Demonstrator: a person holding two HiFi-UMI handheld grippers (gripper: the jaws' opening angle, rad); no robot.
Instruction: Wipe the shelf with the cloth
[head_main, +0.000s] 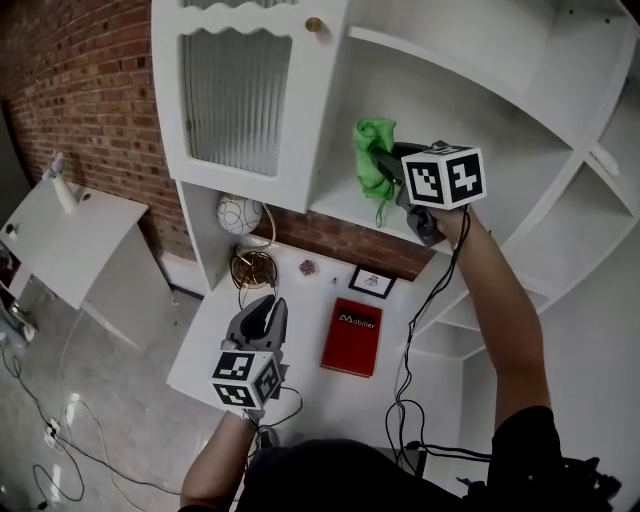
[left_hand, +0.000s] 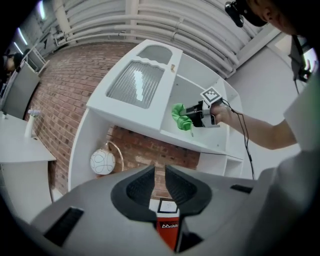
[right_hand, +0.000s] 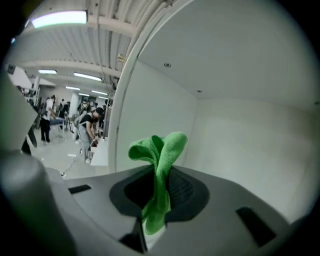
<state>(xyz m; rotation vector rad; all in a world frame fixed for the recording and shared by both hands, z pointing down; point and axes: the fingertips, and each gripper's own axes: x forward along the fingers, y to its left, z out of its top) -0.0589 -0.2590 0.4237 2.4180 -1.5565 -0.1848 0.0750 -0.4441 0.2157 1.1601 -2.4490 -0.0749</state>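
Note:
A bright green cloth is pinched in my right gripper, raised inside the open compartment of the white shelf unit, just above its board. From the right gripper view the cloth stands up between the shut jaws and hangs below them. The left gripper view shows the cloth from afar, over the shelf board. My left gripper is low over the white table, jaws nearly together and holding nothing, away from the shelf.
A red book, a small framed picture, a white ball lamp in a gold ring and a gold dish sit on the table below the shelf. A ribbed-glass cabinet door stands left of the compartment. Cables trail on the floor.

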